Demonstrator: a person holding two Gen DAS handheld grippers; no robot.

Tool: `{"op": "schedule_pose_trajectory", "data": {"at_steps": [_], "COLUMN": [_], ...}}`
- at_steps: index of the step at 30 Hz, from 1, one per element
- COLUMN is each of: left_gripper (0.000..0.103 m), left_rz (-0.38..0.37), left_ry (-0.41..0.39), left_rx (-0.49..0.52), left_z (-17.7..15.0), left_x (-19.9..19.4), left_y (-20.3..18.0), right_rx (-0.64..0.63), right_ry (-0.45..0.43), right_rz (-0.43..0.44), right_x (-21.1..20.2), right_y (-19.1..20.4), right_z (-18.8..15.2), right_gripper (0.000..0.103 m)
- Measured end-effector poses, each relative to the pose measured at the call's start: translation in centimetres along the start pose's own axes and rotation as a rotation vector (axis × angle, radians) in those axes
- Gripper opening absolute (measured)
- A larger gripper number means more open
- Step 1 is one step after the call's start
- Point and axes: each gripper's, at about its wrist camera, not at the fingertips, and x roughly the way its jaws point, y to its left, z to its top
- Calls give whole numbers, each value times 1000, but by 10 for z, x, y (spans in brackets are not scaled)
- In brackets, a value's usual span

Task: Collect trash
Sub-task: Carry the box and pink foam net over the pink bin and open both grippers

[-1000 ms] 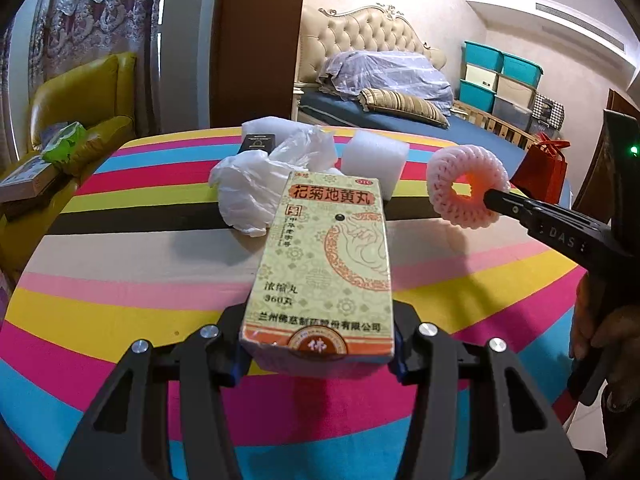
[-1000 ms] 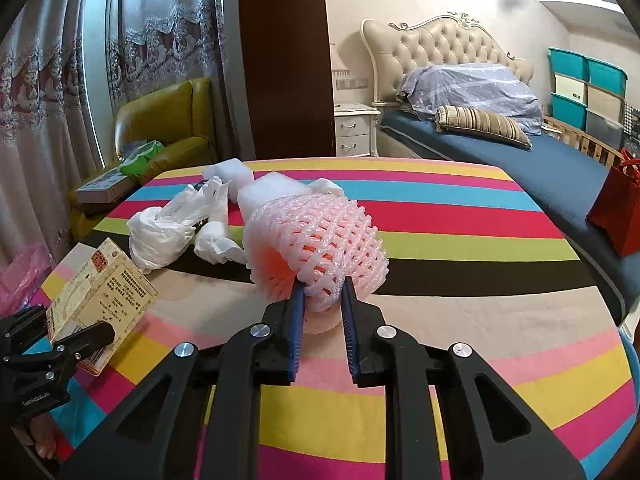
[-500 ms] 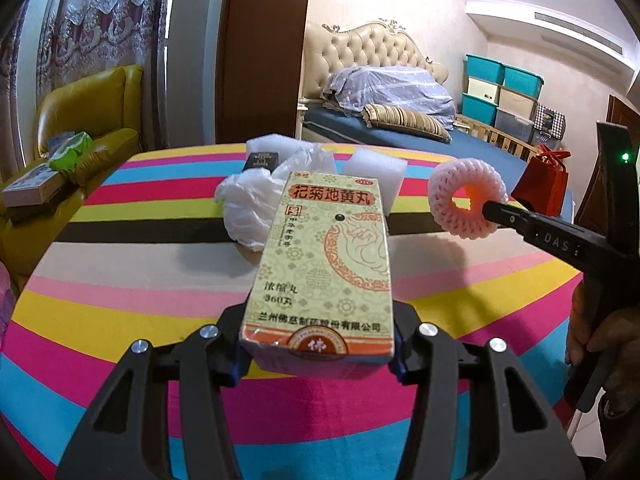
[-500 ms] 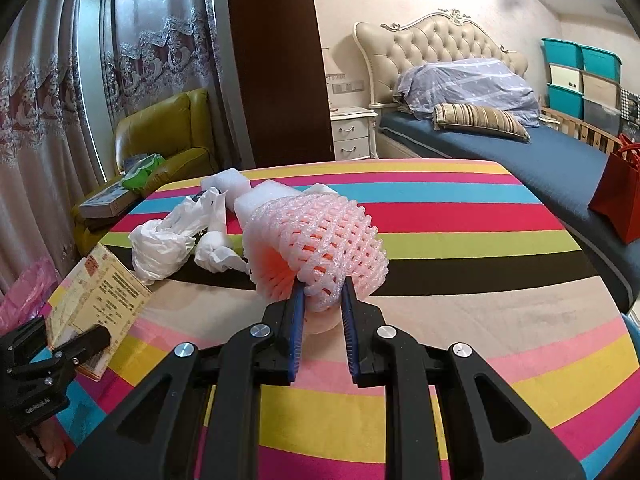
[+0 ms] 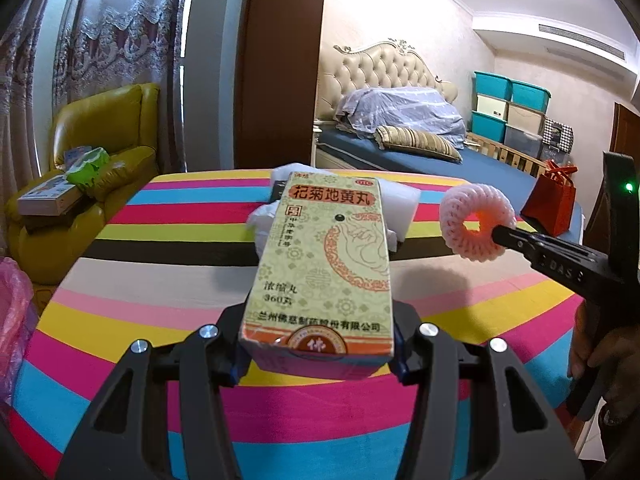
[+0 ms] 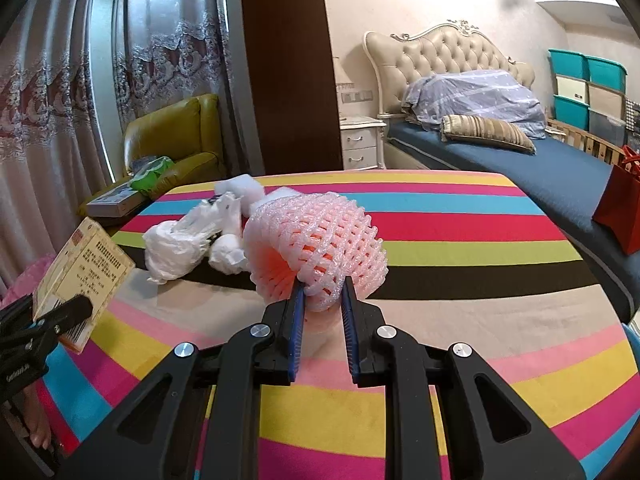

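Observation:
My left gripper (image 5: 316, 356) is shut on a green-yellow medicine box (image 5: 324, 264) with Chinese print, held above the striped table (image 5: 160, 292). The box also shows at the left of the right wrist view (image 6: 84, 276). My right gripper (image 6: 322, 300) is shut on a pink foam fruit net (image 6: 320, 244), held above the table; the net appears as a ring in the left wrist view (image 5: 476, 222). A crumpled white plastic bag (image 6: 180, 244) and white foam blocks (image 6: 240, 188) lie on the table's far left part.
A yellow armchair (image 5: 100, 148) with boxes stands left of the table. A pink bag (image 5: 12, 320) hangs at the left edge. A bed (image 6: 520, 160), a red paper bag (image 6: 620, 208) and stacked storage bins (image 6: 588, 92) are beyond and right.
Both grippers have risen and pulled back from the table with their loads. The box now hides most of the white bag in the left view.

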Motion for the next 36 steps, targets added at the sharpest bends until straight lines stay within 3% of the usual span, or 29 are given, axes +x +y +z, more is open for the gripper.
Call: {"op": "schedule_pose_trajectory", "data": {"at_steps": [19,29,36], "left_gripper": [51,51,51], "left_rz": [133,197,252], "left_ry": [-66,-77,-77], "left_rx": [-30,-68,-64], "left_z": [-20,-42,-61], "left_x": [-59,-94,-113], "left_y": [45,74,89], "right_rx": [-129,-276,-368], "right_ry": [10,14,10], "right_rz": [159,251,268], "right_x": [-23,-35,-42], "right_y": [68,131,159], "right_z": [-17,-50,-56], "right_gripper": [19,19,19]}}
